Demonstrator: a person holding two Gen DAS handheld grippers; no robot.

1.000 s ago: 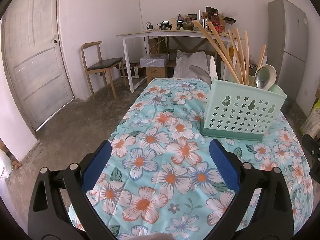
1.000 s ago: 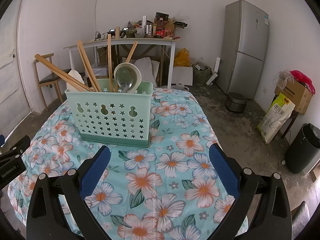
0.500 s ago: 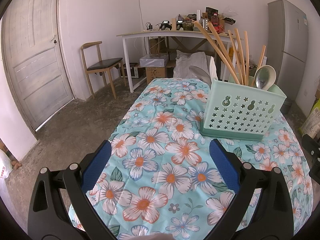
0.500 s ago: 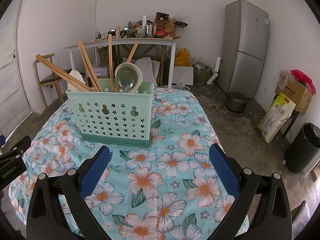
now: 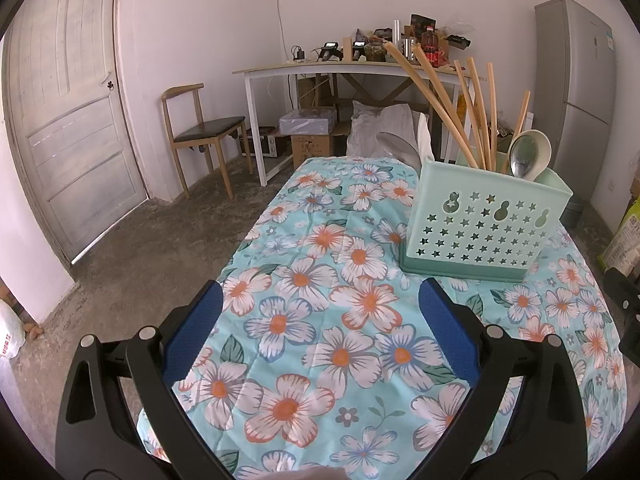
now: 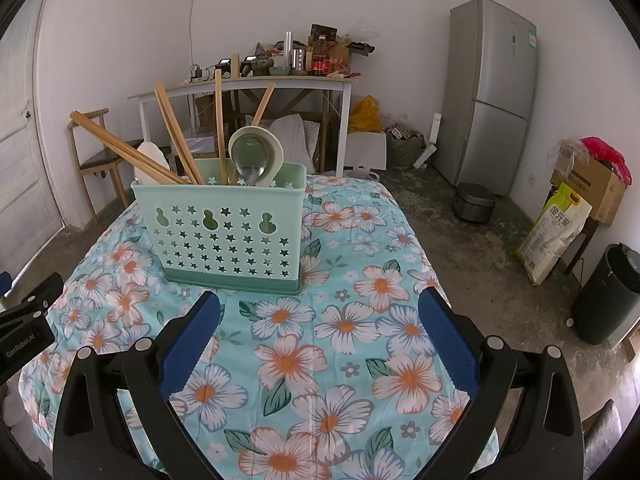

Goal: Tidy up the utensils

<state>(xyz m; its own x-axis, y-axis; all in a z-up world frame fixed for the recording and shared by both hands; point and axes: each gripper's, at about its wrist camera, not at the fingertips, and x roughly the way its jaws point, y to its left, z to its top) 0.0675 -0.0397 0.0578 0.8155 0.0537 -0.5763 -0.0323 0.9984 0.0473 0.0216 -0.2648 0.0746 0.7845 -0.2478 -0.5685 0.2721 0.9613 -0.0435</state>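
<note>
— Bright, even daylight in both views; soft, with only faint shadow under the utensil caddy [image 6: 228, 236] on the floral tablecloth [image 6: 344, 324].

— Glare?

— Mild sheen on the metal spoon [image 6: 251, 158] and the fridge [image 6: 492, 92]. Sharp from near to far.

— Edges?

— Strongly bowed by the fisheye, door [image 5: 68, 120] curved, corners black with vignette.

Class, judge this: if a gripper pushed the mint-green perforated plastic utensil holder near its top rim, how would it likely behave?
The mint-green perforated plastic utensil holder looks light: thin walls full of star cut-outs. It would probably slide on the floral tablecloth, though the cloth may bunch. Pushed high, it might tip, since the long wooden chopsticks and spoons stand well above the rim.
</note>
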